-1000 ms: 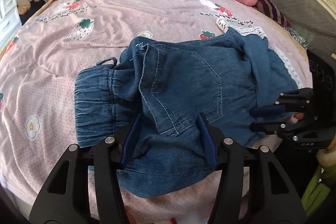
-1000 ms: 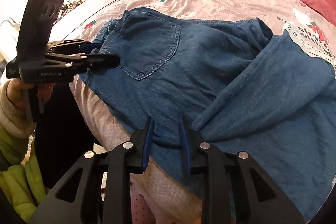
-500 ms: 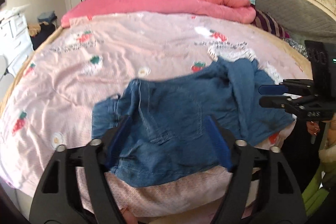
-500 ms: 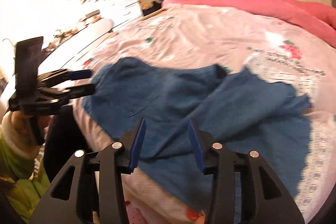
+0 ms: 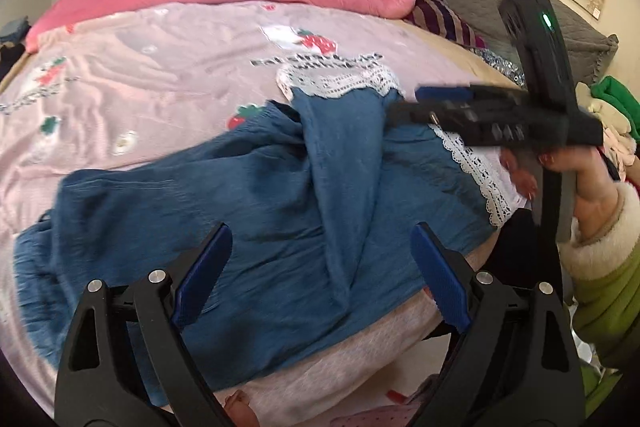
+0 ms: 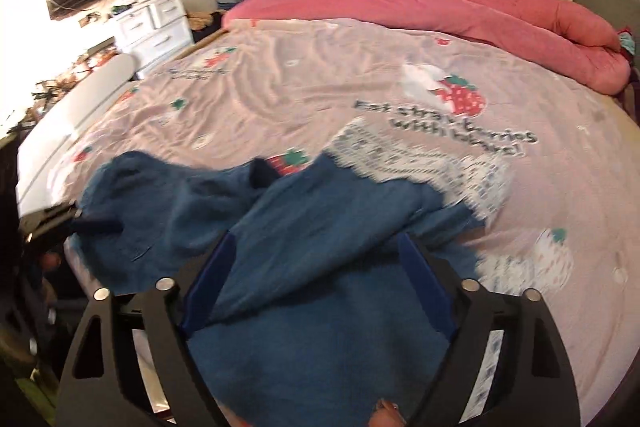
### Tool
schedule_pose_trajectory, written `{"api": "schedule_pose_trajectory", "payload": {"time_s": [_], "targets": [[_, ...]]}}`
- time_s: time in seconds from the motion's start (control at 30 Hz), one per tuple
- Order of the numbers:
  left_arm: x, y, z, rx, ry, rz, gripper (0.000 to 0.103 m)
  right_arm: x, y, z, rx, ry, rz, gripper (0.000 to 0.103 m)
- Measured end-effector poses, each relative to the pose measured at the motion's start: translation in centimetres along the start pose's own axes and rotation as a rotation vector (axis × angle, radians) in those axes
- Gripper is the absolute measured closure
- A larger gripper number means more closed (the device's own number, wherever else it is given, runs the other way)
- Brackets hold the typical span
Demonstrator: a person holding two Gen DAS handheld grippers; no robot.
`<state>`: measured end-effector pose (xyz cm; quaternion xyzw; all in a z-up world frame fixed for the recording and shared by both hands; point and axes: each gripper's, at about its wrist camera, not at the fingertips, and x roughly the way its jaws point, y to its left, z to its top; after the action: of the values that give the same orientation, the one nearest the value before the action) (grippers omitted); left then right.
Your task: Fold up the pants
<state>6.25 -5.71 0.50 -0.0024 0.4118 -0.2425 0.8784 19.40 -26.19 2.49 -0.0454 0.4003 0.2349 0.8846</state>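
pants (image 5: 256, 211) bunched mid-frame on pink bedspread (image 5: 168, 75) | left gripper (image 5: 320, 275) spread wide, empty | right gripper (image 6: 316, 287) likewise | risk: crossed leg twist gets folded in

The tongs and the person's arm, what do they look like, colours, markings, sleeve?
Both tools are black plastic with cut-out triangular frames and silver screws. The left tongs and right tongs carry blue ribbed pads. The right tool's upright block shows a green light. The hand wears a green sleeve with a cream fleece cuff.
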Motion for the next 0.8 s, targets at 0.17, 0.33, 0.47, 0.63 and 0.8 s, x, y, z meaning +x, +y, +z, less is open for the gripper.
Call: {"api": "schedule_pose_trajectory", "payload": {"time_s": [0.17,0.33,0.47,0.63,0.8], "targets": [[2.1,0.1,0.5,-0.016,0.037,-0.026,0.021,2.7,-1.6,3.4,-0.02,0.036,-0.025,0.017],[3.9,0.1,1.1,-0.034,0.064,-0.061,0.037,6.3,-3.2,6.8,-0.011,0.093,0.009,0.017],[5.0,0.3,1.2,-0.059,0.077,-0.094,0.053,9.6,-4.1,8.6,0.008,0.162,0.017,0.017],[6.0,0.7,1.1,-0.064,0.094,-0.104,0.061,12.9,-4.1,10.1,-0.002,0.208,0.045,0.018],[6.9,1.4,0.8,-0.083,0.107,-0.114,0.066,15.5,-3.0,10.4,-0.06,0.279,0.027,0.035]]}}
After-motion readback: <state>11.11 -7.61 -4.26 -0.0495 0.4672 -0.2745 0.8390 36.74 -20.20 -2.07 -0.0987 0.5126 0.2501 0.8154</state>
